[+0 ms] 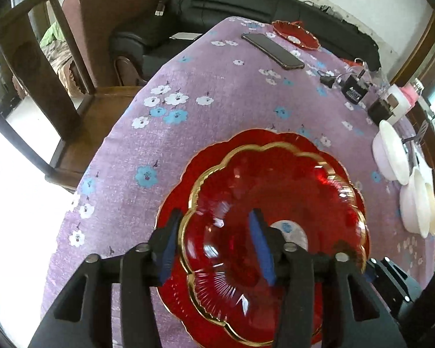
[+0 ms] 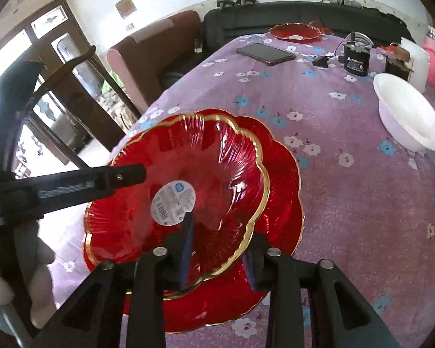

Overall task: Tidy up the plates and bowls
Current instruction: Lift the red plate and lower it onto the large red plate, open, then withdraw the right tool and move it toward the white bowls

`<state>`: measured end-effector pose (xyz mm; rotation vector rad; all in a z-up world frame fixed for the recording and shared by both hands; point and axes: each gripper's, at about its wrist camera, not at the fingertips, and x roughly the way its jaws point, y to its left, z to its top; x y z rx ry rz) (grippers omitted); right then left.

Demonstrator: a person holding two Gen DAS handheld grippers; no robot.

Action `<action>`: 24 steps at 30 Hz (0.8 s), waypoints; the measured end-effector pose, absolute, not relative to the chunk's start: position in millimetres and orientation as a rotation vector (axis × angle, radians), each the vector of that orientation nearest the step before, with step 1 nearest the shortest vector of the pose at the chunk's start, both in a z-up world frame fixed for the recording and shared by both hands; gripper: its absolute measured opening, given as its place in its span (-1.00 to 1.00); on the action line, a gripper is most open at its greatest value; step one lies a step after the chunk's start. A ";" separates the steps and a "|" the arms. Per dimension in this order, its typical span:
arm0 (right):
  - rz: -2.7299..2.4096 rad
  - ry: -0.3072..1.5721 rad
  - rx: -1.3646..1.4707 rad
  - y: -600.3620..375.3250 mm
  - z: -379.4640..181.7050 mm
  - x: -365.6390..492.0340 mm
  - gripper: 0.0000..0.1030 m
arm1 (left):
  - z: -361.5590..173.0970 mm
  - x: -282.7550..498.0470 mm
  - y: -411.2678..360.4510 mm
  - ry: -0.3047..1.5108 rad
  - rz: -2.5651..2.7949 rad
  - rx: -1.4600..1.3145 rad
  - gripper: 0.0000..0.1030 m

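Two red scalloped glass plates with gold rims are stacked on the purple flowered tablecloth. The upper plate carries a round white sticker and lies offset over the lower plate. My left gripper straddles the upper plate's left rim, one blue pad outside and one inside, jaws wide and open. My right gripper straddles the opposite rim the same way, with its pads clear of the glass. One left finger reaches in over the plate in the right wrist view.
A third red plate sits at the far end beside a phone. White bowls stand at the right edge, near a black box and jars. A wooden chair stands left of the table.
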<state>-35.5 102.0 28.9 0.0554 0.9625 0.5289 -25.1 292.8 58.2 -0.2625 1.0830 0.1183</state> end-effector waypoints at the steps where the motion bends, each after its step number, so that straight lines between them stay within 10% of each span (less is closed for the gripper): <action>1: 0.525 0.960 0.042 104.2 28.9 -35.9 -0.21 | 60.5 -27.5 294.4 1.075 0.117 -0.272 0.08; 24: 0.341 0.671 -0.314 113.5 75.5 -92.2 0.14 | 151.6 -167.0 269.8 0.640 0.158 -0.234 0.53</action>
